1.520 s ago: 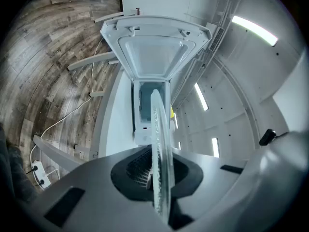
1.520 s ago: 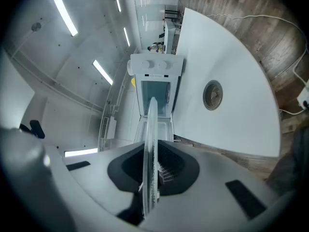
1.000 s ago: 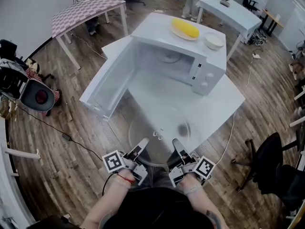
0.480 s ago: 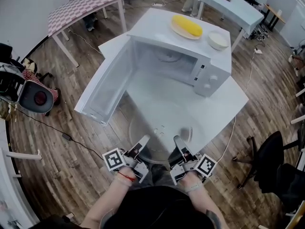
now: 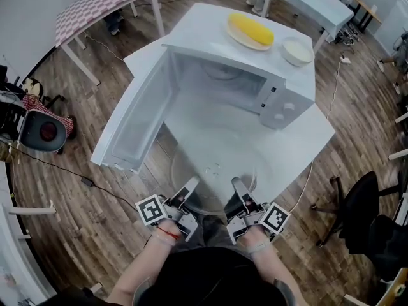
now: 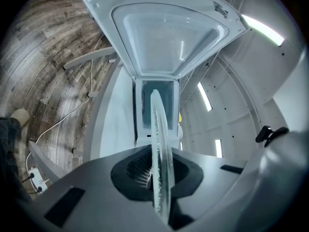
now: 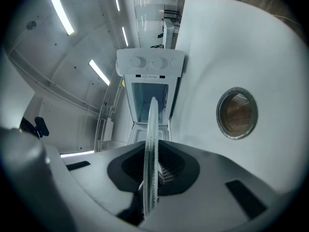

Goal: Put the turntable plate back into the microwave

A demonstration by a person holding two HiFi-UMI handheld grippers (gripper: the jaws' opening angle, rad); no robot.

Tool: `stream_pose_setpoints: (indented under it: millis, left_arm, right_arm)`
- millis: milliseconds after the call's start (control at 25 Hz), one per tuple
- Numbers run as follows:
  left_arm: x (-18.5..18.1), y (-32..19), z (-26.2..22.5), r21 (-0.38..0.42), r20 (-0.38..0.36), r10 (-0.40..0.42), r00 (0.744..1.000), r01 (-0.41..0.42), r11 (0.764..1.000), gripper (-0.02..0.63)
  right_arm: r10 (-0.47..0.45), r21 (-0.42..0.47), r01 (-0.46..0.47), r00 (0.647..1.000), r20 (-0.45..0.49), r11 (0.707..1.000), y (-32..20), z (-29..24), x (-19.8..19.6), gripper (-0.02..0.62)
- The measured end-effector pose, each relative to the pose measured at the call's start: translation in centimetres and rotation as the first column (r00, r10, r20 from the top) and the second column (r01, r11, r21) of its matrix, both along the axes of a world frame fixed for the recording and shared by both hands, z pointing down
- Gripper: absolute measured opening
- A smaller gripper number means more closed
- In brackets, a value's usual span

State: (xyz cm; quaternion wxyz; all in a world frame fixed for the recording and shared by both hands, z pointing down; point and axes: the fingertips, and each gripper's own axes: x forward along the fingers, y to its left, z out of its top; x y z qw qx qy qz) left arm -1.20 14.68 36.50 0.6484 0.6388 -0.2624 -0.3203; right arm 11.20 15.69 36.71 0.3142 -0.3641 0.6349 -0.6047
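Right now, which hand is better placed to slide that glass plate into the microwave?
Probably the right. Both the right claw and left claw are shut on the glass plate at its near rim, but the open door of the microwave juts out on the left, crowding that side.

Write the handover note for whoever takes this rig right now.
Left tool: shut on the plate, near left rim.
Right tool: shut on the near right rim.
The plate is held roughly level over the table's near edge, in front of the microwave, not yet inside.
The door is swung wide open to the left.
Done: both tools grip the plate.
Left to do: carry it forward into the cavity, set it down, release.
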Motion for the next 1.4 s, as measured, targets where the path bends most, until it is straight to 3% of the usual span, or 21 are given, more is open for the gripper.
stream_pose_setpoints:
  millis: [1400]
  left_arm:
    - [-0.1,-9.3,3.4,-0.078,-0.009,0.029,1.000,-0.030,0.997,0.029]
  right_arm:
    - [0.019,-0.045,-0.019,1.000,-0.017,0.999,-8.9,3.1,-0.2,0.038]
